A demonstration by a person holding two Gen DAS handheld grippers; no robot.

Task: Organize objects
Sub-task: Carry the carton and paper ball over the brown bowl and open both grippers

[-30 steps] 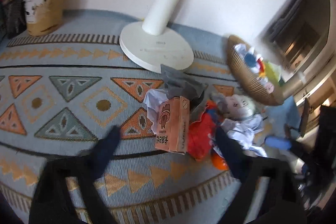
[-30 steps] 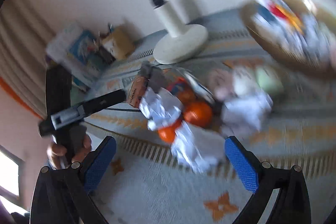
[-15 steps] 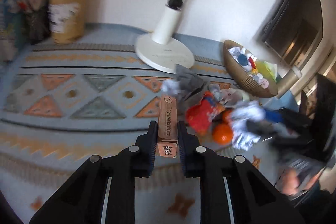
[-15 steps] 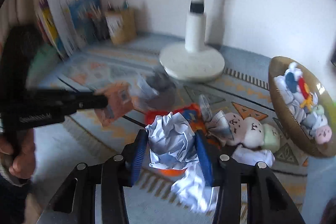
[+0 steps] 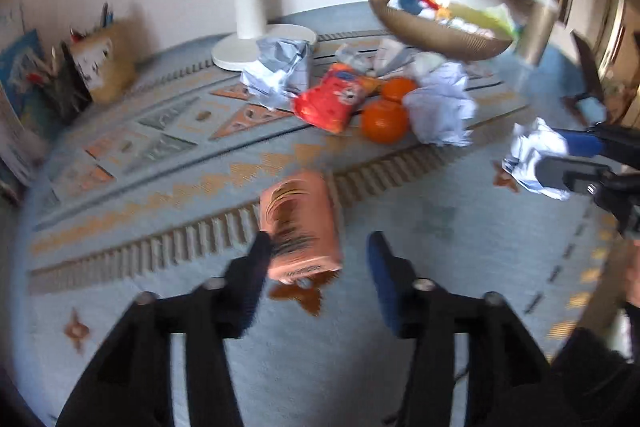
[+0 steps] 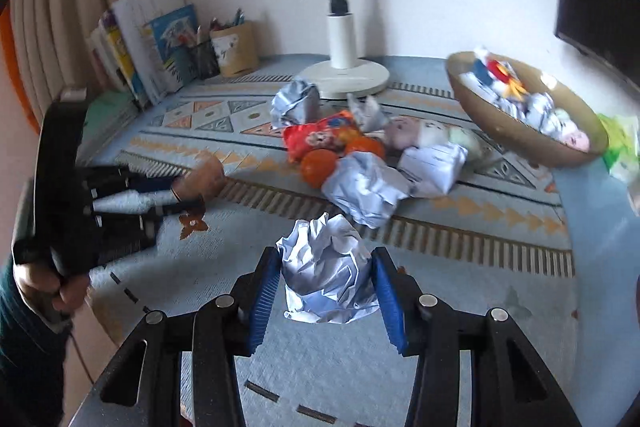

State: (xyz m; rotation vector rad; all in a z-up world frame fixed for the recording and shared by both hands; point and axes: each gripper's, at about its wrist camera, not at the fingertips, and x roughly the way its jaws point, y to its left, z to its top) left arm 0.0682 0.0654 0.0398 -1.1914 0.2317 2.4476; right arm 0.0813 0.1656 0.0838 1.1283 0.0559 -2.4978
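Note:
My left gripper [image 5: 318, 241] hangs over the near part of the rug, its jaws opening. A blurred orange carton [image 5: 300, 223] sits between them, against the left finger and clear of the right one. In the right wrist view my right gripper [image 6: 326, 259] is shut on a crumpled white paper ball [image 6: 326, 267], held above the rug in front of the pile. In that view, the left gripper [image 6: 188, 191] and the carton [image 6: 204, 173] show at the left.
A pile lies mid-rug: a red snack bag [image 5: 332, 99], two oranges [image 5: 384, 121], crumpled papers [image 5: 440, 111] and a plush doll [image 6: 424, 135]. A woven basket [image 6: 520, 139] of small items stands at the right, a white fan base [image 6: 344, 79] behind, books and pen holders [image 6: 236, 47] at the left wall.
The left gripper carried the carton back from the pile toward the near rug, and its jaws have spread apart. The right gripper pulled the paper ball away from the pile, still clamped.

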